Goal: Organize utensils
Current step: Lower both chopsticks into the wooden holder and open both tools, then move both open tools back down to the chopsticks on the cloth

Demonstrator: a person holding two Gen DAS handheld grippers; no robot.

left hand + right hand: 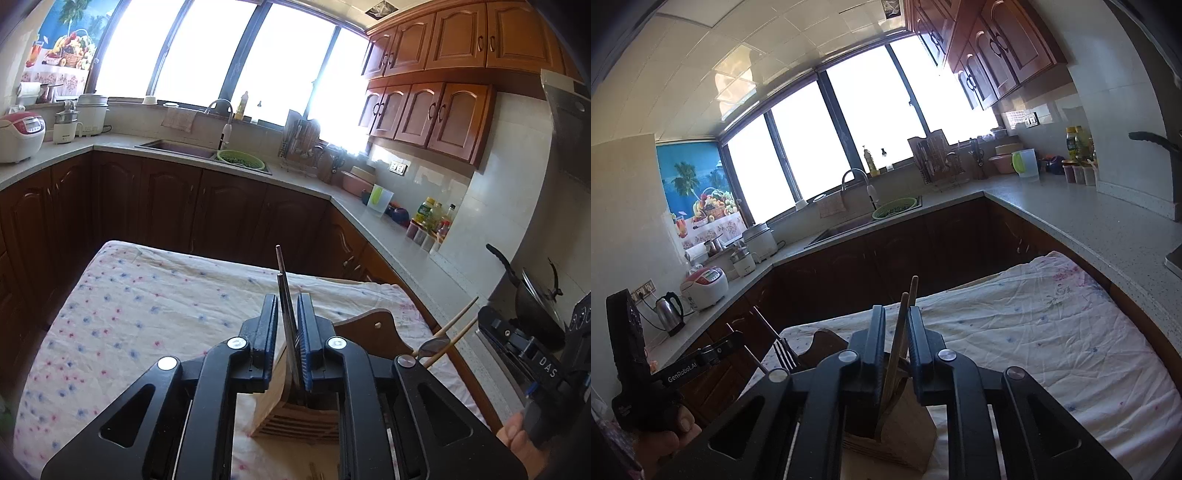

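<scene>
My left gripper [288, 306] is shut on a pair of dark metal chopsticks [282, 288] that stand upright, lower ends inside a wooden utensil holder [295, 417] on the floral-cloth table [147, 314]. My right gripper [897, 321] is shut on a pair of wooden chopsticks [905, 325], also upright over the same wooden holder [905, 424]. In the left wrist view the wooden chopsticks [458, 321] and a spoon [432, 347] stick out at the right. In the right wrist view a fork [785, 354] stands in the holder's left side.
A kitchen counter [406, 236] wraps around the table, with a sink [177, 146], green colander [240, 158], rice cookers [18, 136], bottles [432, 214] and a wok [535, 299]. The person's hands hold both gripper handles at the frame edges.
</scene>
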